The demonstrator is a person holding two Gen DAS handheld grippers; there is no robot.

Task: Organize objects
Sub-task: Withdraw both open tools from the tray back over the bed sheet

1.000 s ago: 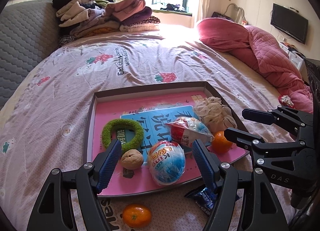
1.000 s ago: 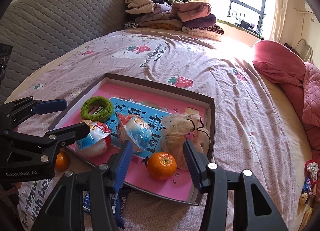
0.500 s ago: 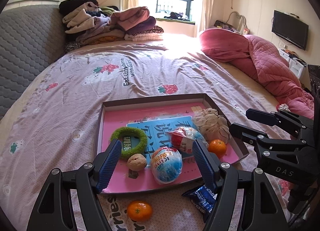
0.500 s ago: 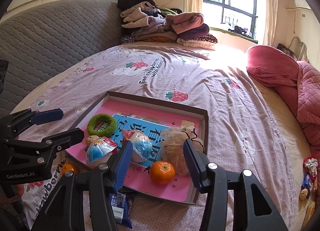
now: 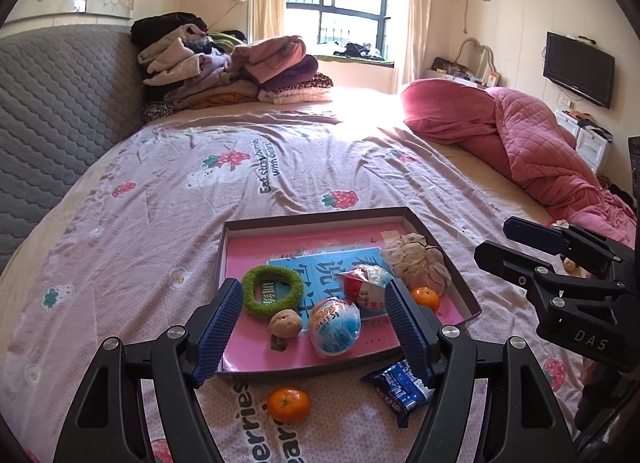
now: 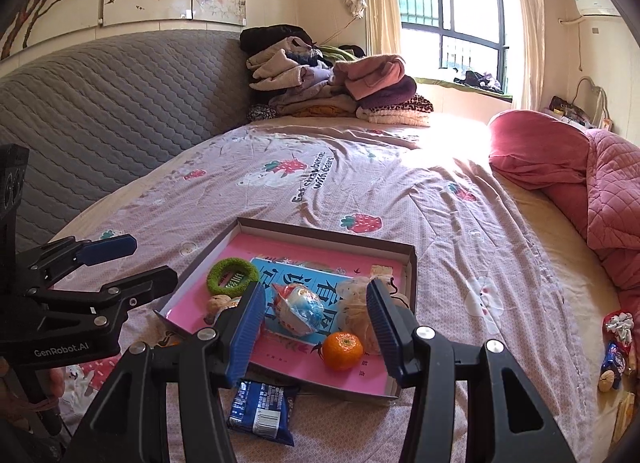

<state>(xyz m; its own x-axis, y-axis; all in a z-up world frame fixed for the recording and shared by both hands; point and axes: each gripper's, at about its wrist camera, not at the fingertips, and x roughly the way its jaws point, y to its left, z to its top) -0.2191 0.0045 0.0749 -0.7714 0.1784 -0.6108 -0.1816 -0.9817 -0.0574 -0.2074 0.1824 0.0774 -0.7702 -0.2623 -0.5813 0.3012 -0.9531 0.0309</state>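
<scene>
Hovering spread and empty, both grippers (image 5: 314,313) (image 6: 316,317) face the tray (image 5: 316,219); tangerine (image 5: 289,403), blue packet (image 5: 400,385) lie outside

a shallow cardboard tray (image 5: 464,297) with a pink floor is lying flat on the bedspread. a blue printed sheet (image 5: 320,269) is laid across its middle. a fuzzy green ring (image 5: 273,291) is resting at the left, with a walnut (image 5: 284,323) just beside it toward the near edge. two wrapped egg-shaped sweets are lying on the sheet, one blue and white (image 5: 335,327), one red and white (image 5: 366,283). a crumpled beige mesh pouch (image 5: 416,261) is sitting in the right part, a small orange (image 5: 426,297) touching it. outside the near rim, a second orange (image 5: 289,403) and a blue snack packet (image 5: 398,385) are lying on the cover.
</scene>
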